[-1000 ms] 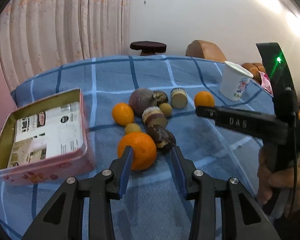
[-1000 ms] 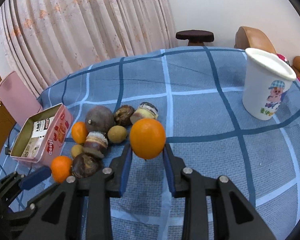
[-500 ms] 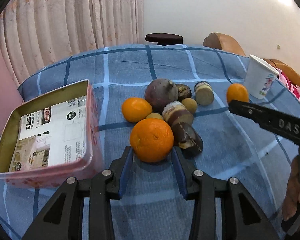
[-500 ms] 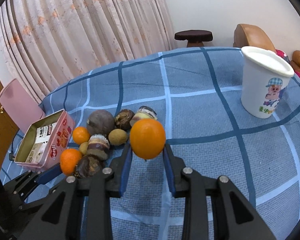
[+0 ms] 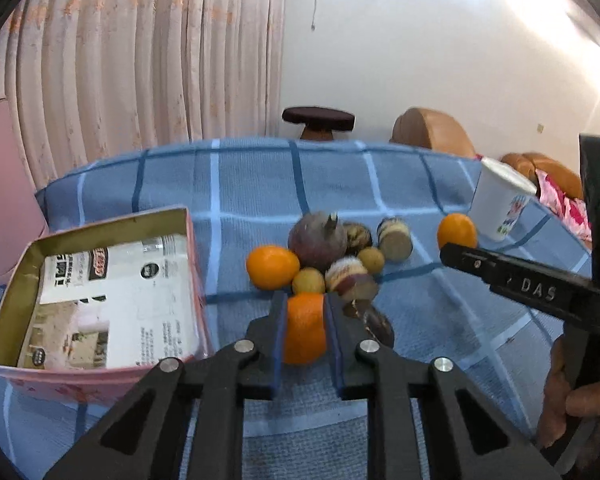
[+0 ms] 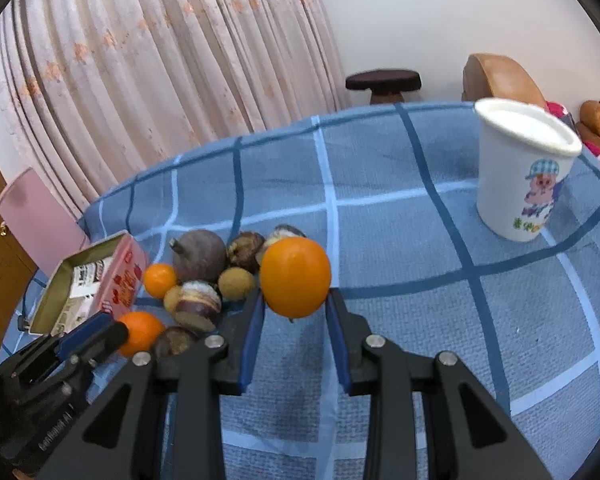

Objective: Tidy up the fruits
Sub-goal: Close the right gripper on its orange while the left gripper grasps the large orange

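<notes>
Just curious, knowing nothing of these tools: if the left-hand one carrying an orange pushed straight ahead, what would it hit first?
Probably the small yellowish fruit right past the held orange in the left gripper, with the purple-and-white fruit beside it. Depth is hard to judge.

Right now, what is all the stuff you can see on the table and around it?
Oranges: three, orange; one in the left gripper, one in the right gripper, one on the cloth by the pile.
Brown fruit pile: about eight, purple-brown and tan; middle of the cloth.
Tin: one, pink, open, paper inside; left of the pile.
Cup: one, white with a cartoon; far right.
Cloth: one, blue check; covers the table.
Stool: one, dark; behind the table.
Curtain: pink; back wall.
Left gripper: black, blue jaws shut on an orange.
Right gripper: black, blue jaws shut on an orange.
</notes>
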Demonstrator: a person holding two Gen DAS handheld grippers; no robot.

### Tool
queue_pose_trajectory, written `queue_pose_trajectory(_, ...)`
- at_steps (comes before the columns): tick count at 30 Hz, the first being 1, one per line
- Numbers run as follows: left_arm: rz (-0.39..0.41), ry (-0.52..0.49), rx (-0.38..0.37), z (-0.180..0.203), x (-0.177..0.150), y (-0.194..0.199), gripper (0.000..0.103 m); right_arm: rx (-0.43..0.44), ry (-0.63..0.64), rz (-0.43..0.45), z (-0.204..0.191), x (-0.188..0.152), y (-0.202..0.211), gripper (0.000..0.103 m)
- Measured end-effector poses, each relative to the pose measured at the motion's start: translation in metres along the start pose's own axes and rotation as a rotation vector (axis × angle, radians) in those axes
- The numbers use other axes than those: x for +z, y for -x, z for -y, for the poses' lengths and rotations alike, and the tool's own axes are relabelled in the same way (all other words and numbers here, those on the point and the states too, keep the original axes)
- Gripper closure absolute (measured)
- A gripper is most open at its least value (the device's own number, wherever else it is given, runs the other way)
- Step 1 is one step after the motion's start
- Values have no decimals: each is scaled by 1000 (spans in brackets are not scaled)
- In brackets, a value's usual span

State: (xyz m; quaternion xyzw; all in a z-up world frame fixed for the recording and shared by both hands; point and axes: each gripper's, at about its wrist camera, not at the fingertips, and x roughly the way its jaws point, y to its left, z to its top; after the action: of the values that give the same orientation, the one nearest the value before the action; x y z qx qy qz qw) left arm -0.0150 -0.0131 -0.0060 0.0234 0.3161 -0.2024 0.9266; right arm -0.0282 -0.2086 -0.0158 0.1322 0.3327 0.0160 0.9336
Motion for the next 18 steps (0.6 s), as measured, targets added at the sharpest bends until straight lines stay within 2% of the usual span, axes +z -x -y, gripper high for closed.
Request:
queue_pose_trajectory(4, -45, -37, -10, 1, -1, -5, 82, -32, 28, 34, -5, 0, 3, 69)
queue_pose_trajectory(5, -41, -53, -2, 3, -1, -5, 77, -35, 28, 32, -5, 0, 2, 69)
queue_pose_trajectory(8, -78, -69, 15, 6, 0, -12, 47, -29, 14, 20, -2, 0, 0, 69)
queue_pose_trajectory(9, -92, -65, 17, 6, -1, -14, 42, -29, 12, 19, -2, 0, 0, 69)
queue_pose_trajectory(12, -116, -82, 73, 6, -3, -22, 40, -28, 4, 19, 0, 0, 0, 69)
queue_pose_trajectory(18, -132, -47, 92, 3, 4, -31, 40, -18, -2, 19, 0, 0, 2, 68)
